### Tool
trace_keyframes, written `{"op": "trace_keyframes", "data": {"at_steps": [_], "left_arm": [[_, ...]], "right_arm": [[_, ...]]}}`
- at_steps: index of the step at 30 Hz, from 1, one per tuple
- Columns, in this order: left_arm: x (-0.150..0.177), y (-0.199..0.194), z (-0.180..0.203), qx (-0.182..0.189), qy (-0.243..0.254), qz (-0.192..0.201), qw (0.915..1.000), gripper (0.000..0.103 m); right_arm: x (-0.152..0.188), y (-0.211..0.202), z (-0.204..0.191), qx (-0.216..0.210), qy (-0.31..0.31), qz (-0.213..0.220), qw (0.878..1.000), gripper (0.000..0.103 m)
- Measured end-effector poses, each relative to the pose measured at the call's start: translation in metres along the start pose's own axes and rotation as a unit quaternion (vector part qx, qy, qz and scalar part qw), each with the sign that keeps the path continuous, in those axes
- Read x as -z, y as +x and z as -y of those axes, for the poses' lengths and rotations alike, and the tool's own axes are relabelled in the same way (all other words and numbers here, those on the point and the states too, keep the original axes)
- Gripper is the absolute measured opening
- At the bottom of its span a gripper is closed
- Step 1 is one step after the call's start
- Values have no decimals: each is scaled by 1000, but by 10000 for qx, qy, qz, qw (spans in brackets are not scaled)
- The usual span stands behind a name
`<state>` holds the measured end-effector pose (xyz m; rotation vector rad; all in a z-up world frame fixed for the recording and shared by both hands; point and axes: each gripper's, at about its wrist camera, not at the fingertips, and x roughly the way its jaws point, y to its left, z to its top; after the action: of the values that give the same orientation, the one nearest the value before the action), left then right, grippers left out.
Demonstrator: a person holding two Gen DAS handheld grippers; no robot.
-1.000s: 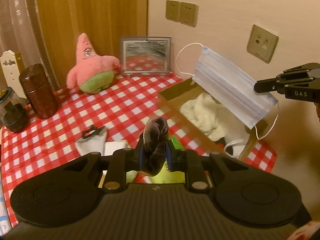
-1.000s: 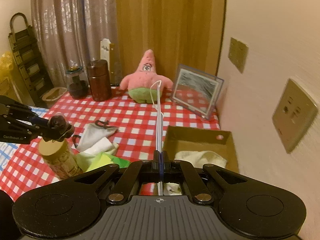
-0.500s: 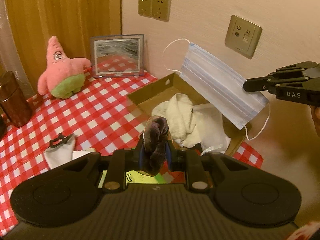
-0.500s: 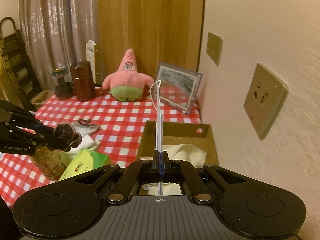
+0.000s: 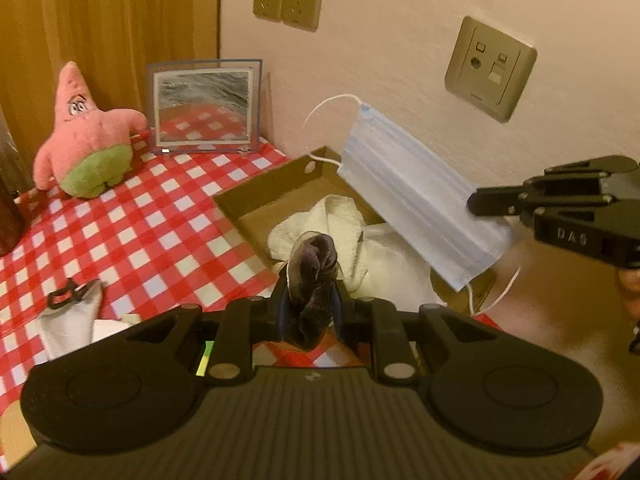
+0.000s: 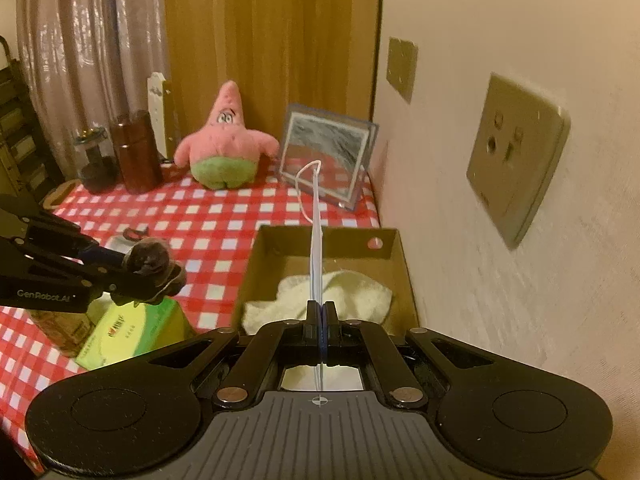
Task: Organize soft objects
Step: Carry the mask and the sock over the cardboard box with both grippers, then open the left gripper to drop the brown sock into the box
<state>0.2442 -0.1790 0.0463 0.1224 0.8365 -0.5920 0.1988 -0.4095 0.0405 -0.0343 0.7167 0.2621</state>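
My left gripper (image 5: pixel 309 298) is shut on a dark rolled sock (image 5: pixel 314 276) and holds it above the near edge of the cardboard box (image 5: pixel 256 196); it also shows in the right wrist view (image 6: pixel 132 268). My right gripper (image 6: pixel 320 316) is shut on a blue face mask (image 6: pixel 316 256), seen edge-on, hanging over the box (image 6: pixel 276 240). In the left wrist view the mask (image 5: pixel 404 200) spreads flat above the box, held by the right gripper (image 5: pixel 480 202). A cream towel (image 5: pixel 320 224) lies in the box.
A pink starfish plush (image 5: pixel 86 148) and a picture frame (image 5: pixel 204 108) stand at the back. A white sock (image 5: pixel 68 320) lies on the checked cloth (image 5: pixel 140 232). A green packet (image 6: pixel 128 328) and brown jars (image 6: pixel 136 156) are at the left. The wall with sockets (image 5: pixel 490 68) is right of the box.
Both grippers have moved toward the box with their loads. The dark sock now sits over the box's near edge, and the mask hangs lower over the towel.
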Motion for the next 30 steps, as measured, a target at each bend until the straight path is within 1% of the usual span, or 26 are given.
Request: {"op": "trace_keyframes", "data": {"at_steps": [7,14,17,19,20,21,22,26,30], "left_arm": [[-1,38,11,105,-182,-139,9997,19],[3,75,26,205,-254,-308,9990,20],[6,89,31,230,-251,-376,9987,23],[8,97,32,213,-280,-414,9985,28],[9,100,33,210,-302,-411,9985,31],[9,103,33,232,-309,-412,9984,38],[10,106,34,254,-301,-425,9983,39],[13,108,34,221,-198,-445,9986,39],[16,100,29,153,-202,-415,9988,39]], "right_arm": [[16,23,20,35,257,-131,9996,0],[33,40,30,121,282,-260,9992,0],[40,43,33,164,269,-292,9991,0],[42,45,37,170,305,-303,9989,0],[43,46,39,174,327,-310,9988,0],[44,47,40,174,349,-318,9987,0],[45,47,41,178,366,-321,9987,0],[49,49,43,202,359,-344,9986,0],[52,52,38,257,208,-388,9987,0]]}}
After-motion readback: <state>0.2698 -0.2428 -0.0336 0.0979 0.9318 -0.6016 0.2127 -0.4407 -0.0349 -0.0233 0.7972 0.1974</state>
